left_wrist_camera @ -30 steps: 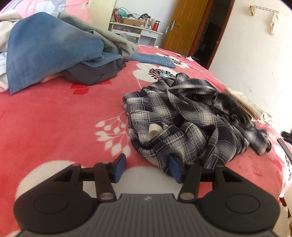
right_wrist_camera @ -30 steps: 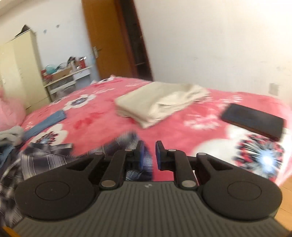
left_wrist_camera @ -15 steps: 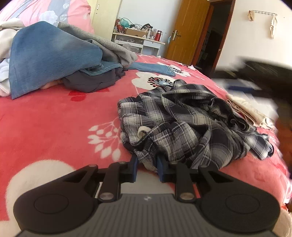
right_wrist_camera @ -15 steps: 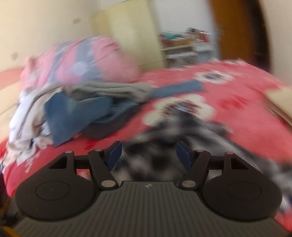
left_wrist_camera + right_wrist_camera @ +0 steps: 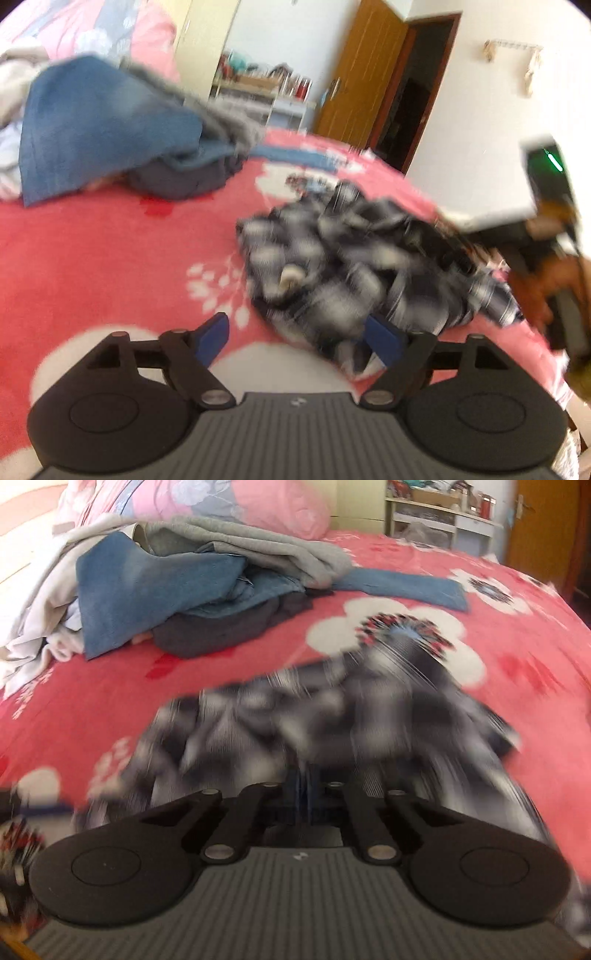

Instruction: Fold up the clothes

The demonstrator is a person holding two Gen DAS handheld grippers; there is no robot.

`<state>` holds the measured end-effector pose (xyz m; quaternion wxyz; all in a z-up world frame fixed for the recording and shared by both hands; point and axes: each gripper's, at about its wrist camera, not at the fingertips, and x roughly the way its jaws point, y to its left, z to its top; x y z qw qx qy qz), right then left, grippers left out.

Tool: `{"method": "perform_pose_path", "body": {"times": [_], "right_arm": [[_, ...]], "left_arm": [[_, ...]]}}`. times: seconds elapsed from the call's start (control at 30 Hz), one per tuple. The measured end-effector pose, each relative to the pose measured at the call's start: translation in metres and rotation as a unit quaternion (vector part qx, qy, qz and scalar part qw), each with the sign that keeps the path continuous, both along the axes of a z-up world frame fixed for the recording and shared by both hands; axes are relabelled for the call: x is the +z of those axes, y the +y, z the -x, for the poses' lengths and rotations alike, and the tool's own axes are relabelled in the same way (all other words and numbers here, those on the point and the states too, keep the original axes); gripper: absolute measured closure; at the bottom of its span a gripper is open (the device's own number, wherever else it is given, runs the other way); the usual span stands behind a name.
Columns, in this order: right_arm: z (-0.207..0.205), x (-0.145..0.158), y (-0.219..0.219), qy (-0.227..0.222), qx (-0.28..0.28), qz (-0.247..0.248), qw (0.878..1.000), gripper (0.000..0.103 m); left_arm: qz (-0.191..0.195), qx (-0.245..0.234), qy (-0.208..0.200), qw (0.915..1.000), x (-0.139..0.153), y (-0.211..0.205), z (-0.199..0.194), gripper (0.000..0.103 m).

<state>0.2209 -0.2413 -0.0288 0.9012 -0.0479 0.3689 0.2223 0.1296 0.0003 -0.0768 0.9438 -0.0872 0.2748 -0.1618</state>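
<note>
Two grippers are at work over a red blanket [image 5: 92, 258] with white flowers. The left gripper [image 5: 295, 338] sits low and level, just above the blanket. Its two blue pads [image 5: 212, 336] are spread wide apart. The near edge of the shirt [image 5: 354, 258] lies between them, by the pad at 3 o'clock, but the pads are not squeezing it. The shirt is a crumpled heap of black and white checks, in the middle of the bed and blurry in both views.

At 3 o'clock in the left view, a person's hand [image 5: 532, 288] holds the right gripper's body.

The right gripper [image 5: 304, 794] points into the shirt [image 5: 332, 723] from the other side. Its arms are pulled in tight and the pads are pressed together, with checked cloth bunched right at the tips. It looks like it is pinching the shirt, though the blur makes that hard to see clearly.

At 10 o'clock lies a pile of clothes [image 5: 166, 583], well apart from the shirt. A door [image 5: 358, 74] stands at 12 o'clock in the left view.
</note>
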Motion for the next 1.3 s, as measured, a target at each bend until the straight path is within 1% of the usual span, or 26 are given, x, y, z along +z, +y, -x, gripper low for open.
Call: {"method": "perform_pose_path", "body": {"times": [0.07, 0.13, 0.23, 0.33, 0.4, 0.43, 0.47, 0.5, 0.53, 0.57, 0.6, 0.63, 0.67, 0.7, 0.73, 0.77, 0.8, 0.83, 0.87, 0.9, 0.97, 1.03, 1.1, 1.2, 1.27, 1.3], "right_arm": [[0.027, 0.004, -0.021, 0.004, -0.013, -0.017, 1.0, 0.103], [0.053, 0.006, -0.044, 0.007, -0.029, -0.04, 0.999, 0.103], [0.093, 0.004, -0.072, 0.0, -0.058, -0.061, 0.996, 0.103], [0.101, 0.006, -0.086, -0.031, -0.079, -0.06, 0.995, 0.099], [0.095, 0.013, -0.085, -0.057, -0.077, -0.043, 0.994, 0.098], [0.088, 0.017, -0.08, -0.074, -0.066, -0.033, 0.995, 0.087], [0.074, 0.019, -0.073, -0.093, -0.051, -0.022, 0.994, 0.067], [0.06, 0.02, -0.064, -0.114, -0.032, -0.008, 0.993, 0.055], [0.046, 0.02, -0.053, -0.141, -0.011, 0.013, 0.99, 0.037], [0.032, 0.019, -0.043, -0.165, 0.007, 0.037, 0.986, 0.028], [0.016, 0.015, -0.032, -0.18, 0.02, 0.064, 0.981, 0.024], [-0.002, 0.01, -0.021, -0.192, 0.032, 0.093, 0.977, 0.017], [-0.021, 0.003, -0.011, -0.195, 0.04, 0.12, 0.973, 0.016], [-0.04, -0.006, -0.003, -0.187, 0.044, 0.141, 0.971, 0.016], [-0.058, -0.014, 0.004, -0.174, 0.048, 0.157, 0.971, 0.016], [-0.075, -0.023, 0.008, -0.151, 0.052, 0.167, 0.973, 0.021], [-0.086, -0.028, 0.008, -0.124, 0.051, 0.163, 0.977, 0.03], [-0.095, -0.032, 0.006, -0.1, 0.049, 0.151, 0.982, 0.065], [-0.096, -0.03, 0.0, -0.091, 0.036, 0.128, 0.987, 0.085], [-0.091, -0.024, -0.01, -0.093, 0.016, 0.097, 0.991, 0.088], [-0.058, -0.004, -0.036, -0.114, -0.01, 0.03, 0.993, 0.091], [-0.02, 0.018, -0.064, -0.138, -0.033, -0.039, 0.989, 0.091], [0.022, 0.035, -0.091, -0.16, -0.055, -0.099, 0.981, 0.091], [0.094, 0.041, -0.127, -0.182, -0.092, -0.147, 0.968, 0.091], [0.136, 0.029, -0.146, -0.178, -0.129, -0.152, 0.964, 0.091], [0.153, 0.016, -0.153, -0.163, -0.153, -0.15, 0.963, 0.091]], "left_arm": [[-0.013, -0.019, -0.021, 0.9995, 0.008, -0.008, 0.0, 0.021], [-0.036, -0.048, -0.036, 0.9976, 0.012, -0.022, -0.004, 0.018], [-0.073, -0.089, -0.033, 0.9928, 0.013, -0.048, -0.021, 0.018], [-0.087, -0.106, -0.015, 0.9905, 0.01, -0.068, -0.042, 0.019], [-0.09, -0.111, -0.003, 0.9897, 0.008, -0.079, -0.054, 0.026], [-0.087, -0.113, 0.003, 0.9897, 0.007, -0.081, -0.058, 0.033], [-0.085, -0.113, 0.009, 0.99, 0.005, -0.083, -0.061, 0.041], [-0.085, -0.111, 0.011, 0.9902, 0.004, -0.085, -0.063, 0.045], [-0.089, -0.107, 0.008, 0.9902, 0.003, -0.086, -0.061, 0.052], [-0.096, -0.106, 0.002, 0.9897, 0.002, -0.086, -0.059, 0.06], [-0.104, -0.108, -0.005, 0.9887, 0.002, -0.088, -0.056, 0.063], [-0.111, -0.107, -0.013, 0.9879, 0.002, -0.088, -0.053, 0.067], [-0.117, -0.106, -0.022, 0.9872, 0.003, -0.088, -0.049, 0.071], [-0.124, -0.104, -0.031, 0.9863, 0.004, -0.088, -0.045, 0.075], [-0.13, -0.103, -0.04, 0.9853, 0.005, -0.088, -0.041, 0.083], [-0.137, -0.101, -0.048, 0.9843, 0.006, -0.088, -0.037, 0.087], [-0.14, -0.102, -0.056, 0.9833, 0.008, -0.087, -0.033, 0.088], [-0.14, -0.105, -0.063, 0.9825, 0.009, -0.085, -0.028, 0.09], [-0.138, -0.109, -0.071, 0.9819, 0.011, -0.084, -0.023, 0.092], [-0.133, -0.115, -0.077, 0.9814, 0.013, -0.083, -0.019, 0.093], [-0.122, -0.131, -0.084, 0.9803, 0.015, -0.081, -0.008, 0.094], [-0.116, -0.143, -0.078, 0.9799, 0.012, -0.08, 0.002, 0.094], [-0.11, -0.154, -0.072, 0.9793, 0.009, -0.078, 0.012, 0.094], [-0.101, -0.171, -0.064, 0.978, 0.005, -0.076, 0.027, 0.095], [-0.095, -0.182, -0.058, 0.977, 0.002, -0.075, 0.037, 0.095], [-0.092, -0.187, -0.055, 0.9764, 0.0, -0.074, 0.043, 0.094]]}}
